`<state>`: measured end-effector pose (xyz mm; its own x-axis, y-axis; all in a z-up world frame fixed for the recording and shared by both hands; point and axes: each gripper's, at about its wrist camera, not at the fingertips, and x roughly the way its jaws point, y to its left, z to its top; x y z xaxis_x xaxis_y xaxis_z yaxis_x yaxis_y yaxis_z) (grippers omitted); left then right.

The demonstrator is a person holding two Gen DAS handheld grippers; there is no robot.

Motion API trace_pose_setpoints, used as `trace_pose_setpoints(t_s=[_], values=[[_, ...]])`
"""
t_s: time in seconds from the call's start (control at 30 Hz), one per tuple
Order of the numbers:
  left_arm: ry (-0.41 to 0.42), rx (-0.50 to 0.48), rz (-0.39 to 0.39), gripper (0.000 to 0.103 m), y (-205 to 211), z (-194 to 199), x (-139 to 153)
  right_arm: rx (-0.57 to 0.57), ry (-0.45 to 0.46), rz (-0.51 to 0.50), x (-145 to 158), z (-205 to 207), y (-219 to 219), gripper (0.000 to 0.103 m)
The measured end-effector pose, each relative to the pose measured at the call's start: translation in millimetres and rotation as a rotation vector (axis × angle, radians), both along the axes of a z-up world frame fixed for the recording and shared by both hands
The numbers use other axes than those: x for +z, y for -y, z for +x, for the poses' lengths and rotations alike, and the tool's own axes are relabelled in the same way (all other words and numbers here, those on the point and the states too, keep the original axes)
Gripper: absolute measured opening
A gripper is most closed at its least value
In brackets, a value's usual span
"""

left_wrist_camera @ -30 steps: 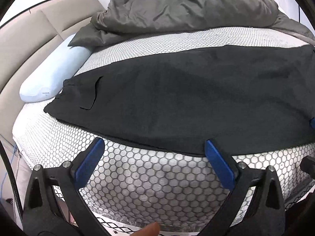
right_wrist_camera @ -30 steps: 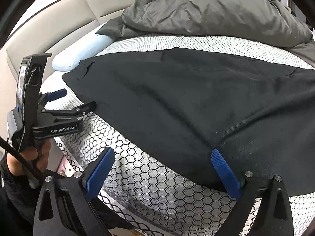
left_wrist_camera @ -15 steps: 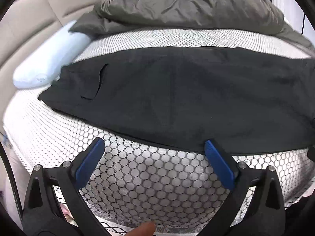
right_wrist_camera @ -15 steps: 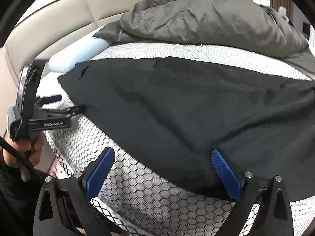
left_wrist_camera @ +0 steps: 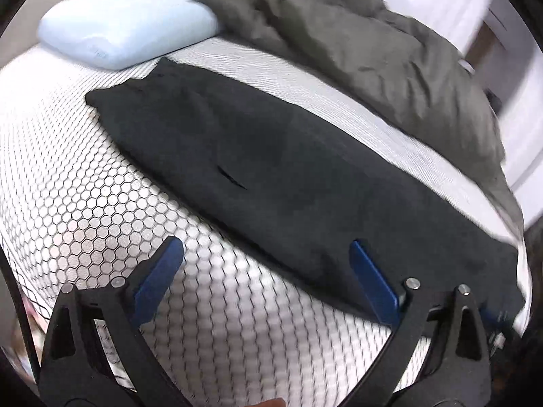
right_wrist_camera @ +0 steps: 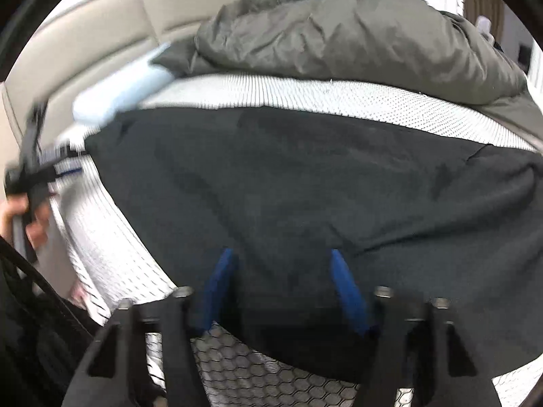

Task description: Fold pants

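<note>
Black pants (left_wrist_camera: 271,169) lie spread flat across the honeycomb-patterned mattress (left_wrist_camera: 85,203). My left gripper (left_wrist_camera: 264,246) is open just above the mattress at the pants' near edge; its right fingertip (left_wrist_camera: 366,271) reaches over the hem and nothing is between the pads. In the right wrist view the same pants (right_wrist_camera: 288,176) fill the middle. My right gripper (right_wrist_camera: 281,254) is down on the near edge of the cloth and its jaws are closing, with a stretch of black fabric between the blue pads. The left gripper (right_wrist_camera: 64,166) shows blurred at far left, held by a hand (right_wrist_camera: 20,217).
A pale blue pillow (left_wrist_camera: 125,23) lies at the head end beside the pants' waist. A crumpled grey duvet (left_wrist_camera: 356,51) is piled along the far side of the bed. A beige padded headboard (right_wrist_camera: 85,44) stands behind. The mattress edge drops off below both grippers.
The left gripper swept sideways toward the waist end and rolled, so the pants now run diagonally in its view. The right gripper pushed onto the hem and its jaws narrowed around the fabric.
</note>
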<state>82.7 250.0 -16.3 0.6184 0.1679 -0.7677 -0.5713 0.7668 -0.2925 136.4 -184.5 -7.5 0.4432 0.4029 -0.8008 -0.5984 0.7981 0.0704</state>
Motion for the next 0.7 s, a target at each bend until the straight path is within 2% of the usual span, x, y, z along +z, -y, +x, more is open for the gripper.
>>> trace_pose_setpoints(t_s=[0.07, 0.13, 0.2, 0.33, 0.43, 0.57, 0.7], values=[[-0.012, 0.007, -0.003, 0.095, -6, 11, -4, 0.008, 0.010, -0.028, -4, -1, -2, 0.051], [-0.080, 0.007, 0.064, 0.089, -6, 27, -10, 0.009, 0.007, -0.025, -5, -1, -2, 0.050], [-0.138, 0.026, 0.110, 0.087, -10, 31, -17, 0.007, 0.003, -0.020, -7, 0, 1, 0.050], [-0.146, 0.104, 0.125, 0.087, -27, 17, -19, -0.004, 0.005, -0.019, -9, 1, 6, 0.050], [-0.129, 0.136, 0.097, 0.087, -42, 12, -22, -0.020, 0.011, -0.016, -8, 1, 12, 0.050], [-0.147, 0.190, 0.124, 0.087, -65, 11, -22, -0.035, 0.009, -0.009, -8, 4, 18, 0.050], [-0.128, 0.214, 0.086, 0.087, -73, 6, -15, -0.046, 0.006, 0.030, -4, 6, 25, 0.051]])
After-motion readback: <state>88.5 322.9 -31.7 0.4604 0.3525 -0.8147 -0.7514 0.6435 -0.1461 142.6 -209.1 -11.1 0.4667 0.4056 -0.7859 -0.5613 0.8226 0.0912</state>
